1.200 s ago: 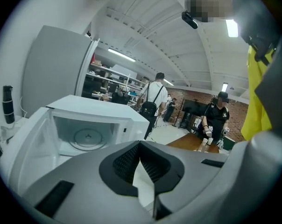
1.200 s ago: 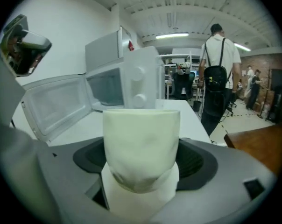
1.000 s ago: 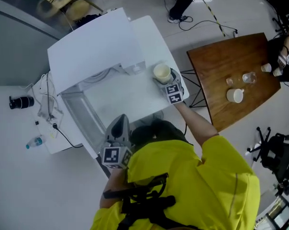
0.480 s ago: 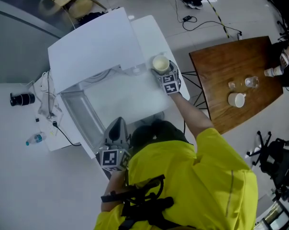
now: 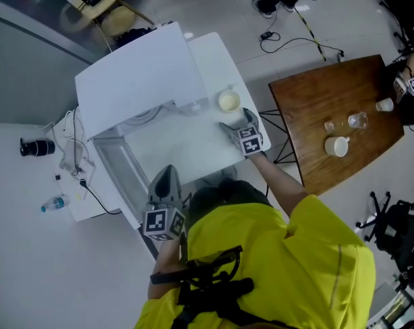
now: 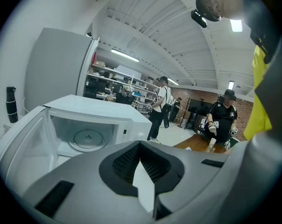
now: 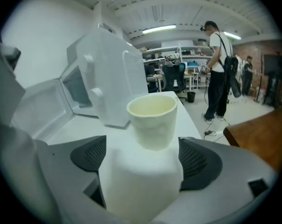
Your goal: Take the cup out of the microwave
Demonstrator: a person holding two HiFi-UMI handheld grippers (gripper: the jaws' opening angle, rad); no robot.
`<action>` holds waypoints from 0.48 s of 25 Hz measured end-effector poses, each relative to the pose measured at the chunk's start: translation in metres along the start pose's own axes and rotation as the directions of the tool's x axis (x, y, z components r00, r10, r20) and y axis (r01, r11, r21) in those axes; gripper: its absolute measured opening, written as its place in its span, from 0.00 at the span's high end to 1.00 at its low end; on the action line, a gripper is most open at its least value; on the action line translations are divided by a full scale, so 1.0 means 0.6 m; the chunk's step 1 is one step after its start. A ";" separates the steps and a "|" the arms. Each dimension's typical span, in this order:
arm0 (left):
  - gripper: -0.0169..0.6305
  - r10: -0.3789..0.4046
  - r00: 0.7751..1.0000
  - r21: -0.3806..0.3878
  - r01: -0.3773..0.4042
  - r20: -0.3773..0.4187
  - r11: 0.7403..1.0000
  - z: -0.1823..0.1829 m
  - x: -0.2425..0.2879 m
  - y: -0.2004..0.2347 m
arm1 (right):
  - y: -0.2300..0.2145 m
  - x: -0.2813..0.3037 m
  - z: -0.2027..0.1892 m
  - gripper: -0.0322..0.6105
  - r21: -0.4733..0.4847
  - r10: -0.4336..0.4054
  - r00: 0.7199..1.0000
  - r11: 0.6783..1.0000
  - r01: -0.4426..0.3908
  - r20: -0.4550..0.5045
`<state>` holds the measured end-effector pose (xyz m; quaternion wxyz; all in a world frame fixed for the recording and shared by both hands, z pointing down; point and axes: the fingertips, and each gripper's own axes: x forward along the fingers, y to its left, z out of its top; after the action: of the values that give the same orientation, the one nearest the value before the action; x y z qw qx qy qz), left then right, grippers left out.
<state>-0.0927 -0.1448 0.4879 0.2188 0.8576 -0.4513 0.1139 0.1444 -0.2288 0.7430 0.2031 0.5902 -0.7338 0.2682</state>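
Observation:
A cream cup (image 5: pixel 228 101) stands upright on the white table (image 5: pixel 193 139), just right of the white microwave (image 5: pixel 135 81). The microwave door (image 5: pixel 118 163) hangs open. In the right gripper view the cup (image 7: pixel 152 118) sits a little beyond the pads, touching neither. My right gripper (image 5: pixel 236 120) is behind the cup on my side, its jaws opening with nothing between them. At the table's near edge my left gripper (image 5: pixel 168 175) is shut and holds nothing. In the left gripper view it faces the microwave's open cavity (image 6: pixel 87 136), where only the turntable shows.
A brown wooden table (image 5: pixel 330 108) stands at the right with a mug (image 5: pixel 336 146), a glass (image 5: pixel 357 120) and a small cup (image 5: pixel 384 105); a person's hand is at its far edge. Cables (image 5: pixel 73 160) and a bottle (image 5: pixel 55 203) lie at the left. People stand in the background.
The right gripper has let go of the cup and drawn back toward me. The cup now stands free on the table. The left gripper has stayed put.

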 end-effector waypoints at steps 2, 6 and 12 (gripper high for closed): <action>0.98 0.012 1.000 -0.012 -0.012 0.017 1.000 0.018 -0.008 0.005 | 0.050 -0.098 0.020 0.28 0.046 0.071 0.996 0.996 -0.074 0.049; 0.98 0.037 0.997 -0.012 -0.036 0.061 0.999 0.066 -0.039 0.022 | 0.174 -0.295 0.153 0.56 -0.040 0.198 0.950 0.980 -0.194 0.241; 0.98 0.068 0.981 -0.019 -0.065 0.181 0.998 0.163 -0.117 0.035 | 0.269 -0.464 0.381 0.77 -0.203 0.291 0.857 0.954 -0.223 0.425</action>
<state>-0.1501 -0.1511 0.3803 0.1780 0.8475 -0.4985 0.0394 0.0530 -0.1370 0.3700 0.0325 0.5163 -0.8506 0.0944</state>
